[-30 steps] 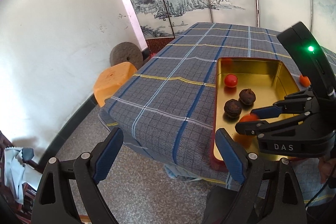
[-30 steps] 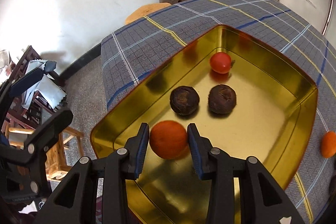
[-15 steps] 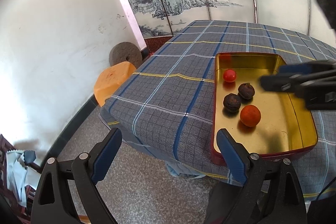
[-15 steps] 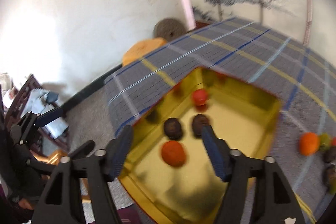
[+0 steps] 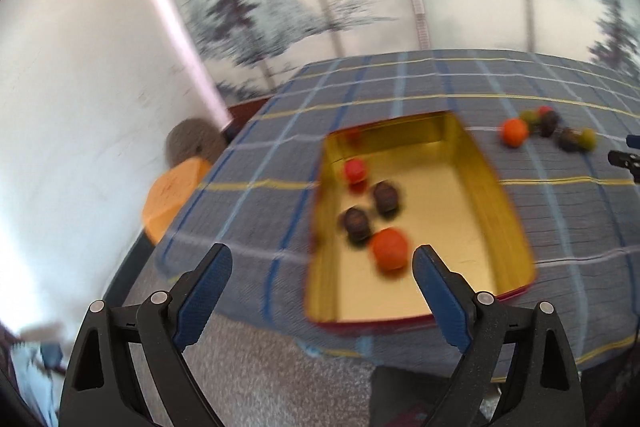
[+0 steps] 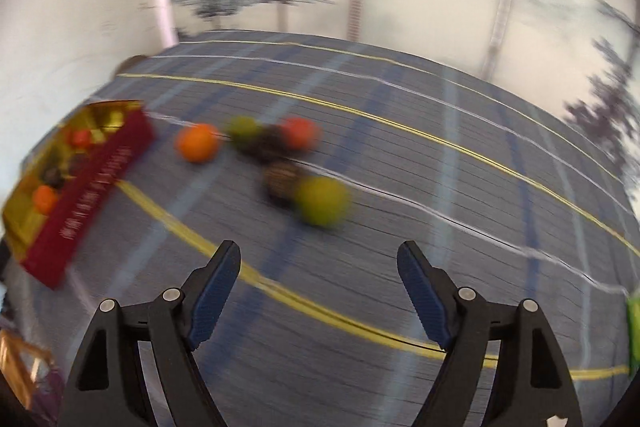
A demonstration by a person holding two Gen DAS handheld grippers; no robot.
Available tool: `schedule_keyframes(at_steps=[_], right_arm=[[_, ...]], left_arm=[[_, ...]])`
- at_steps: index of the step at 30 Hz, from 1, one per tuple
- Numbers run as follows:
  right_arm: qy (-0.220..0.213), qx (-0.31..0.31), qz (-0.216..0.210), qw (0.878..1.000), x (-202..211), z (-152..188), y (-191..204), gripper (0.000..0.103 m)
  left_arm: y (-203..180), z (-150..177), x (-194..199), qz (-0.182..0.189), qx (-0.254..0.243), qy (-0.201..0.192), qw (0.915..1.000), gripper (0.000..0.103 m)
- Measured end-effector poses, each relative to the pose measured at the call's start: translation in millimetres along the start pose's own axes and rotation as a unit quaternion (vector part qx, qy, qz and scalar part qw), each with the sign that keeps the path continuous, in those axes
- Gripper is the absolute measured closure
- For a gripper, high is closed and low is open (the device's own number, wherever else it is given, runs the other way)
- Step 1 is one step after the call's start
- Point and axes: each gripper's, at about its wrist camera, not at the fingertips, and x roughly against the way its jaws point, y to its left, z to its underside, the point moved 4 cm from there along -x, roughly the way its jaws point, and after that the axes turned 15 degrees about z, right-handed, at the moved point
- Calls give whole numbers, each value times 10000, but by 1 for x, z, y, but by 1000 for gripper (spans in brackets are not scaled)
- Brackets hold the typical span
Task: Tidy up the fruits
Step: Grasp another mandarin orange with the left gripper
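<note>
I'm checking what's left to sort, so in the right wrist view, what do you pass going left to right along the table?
Gold tin → orange fruit → small green fruit → red-orange fruit → big green fruit.

Left claw (image 5: 322, 267) wide open, empty. Right claw (image 6: 319, 265) empty, jaws just been opening, tilted downward.

The left wrist view is aimed down over the surface's (image 5: 248, 195) edge at the gold tin (image 5: 500, 195). The right is pointed at loose fruit (image 6: 320, 205). Tin and fruit are shared.
</note>
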Motion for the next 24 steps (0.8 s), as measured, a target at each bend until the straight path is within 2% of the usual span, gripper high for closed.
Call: schedule_keyframes(at_steps=[2,7,9,11,13,17,20,24], right_arm=[[145,-268,333,9990,-12,12,-42,25],[438,-705,694,9941,-32,32,-101,25],[541,-966,589,9921,-41,36,-114,17],[550,-1160,405,9909,-43,38,-121,16],[448,-1157,339,9917,-41,38,-123,12],[215,-1137,219,9930,-31,39,-122,8],[145,-1244,104,9921,-28,40,-124,8],[132,-1256,-14,9920,-28,41,-121,8]], left_arm=[[-18,-12,-4,215,-202,38,9996,11],[-64,-49,-24,1048,-444,249,9932,11],[-82,-66,-37,1420,-422,335,9884,11],[-101,-83,-56,1738,-551,484,9820,11],[-124,-97,-84,2124,-805,820,9704,11],[-154,-115,-135,2242,-1291,1248,9578,12],[-162,-126,-171,2393,-1338,1580,9486,13],[-168,-138,-205,2350,-1404,1755,9457,13]])
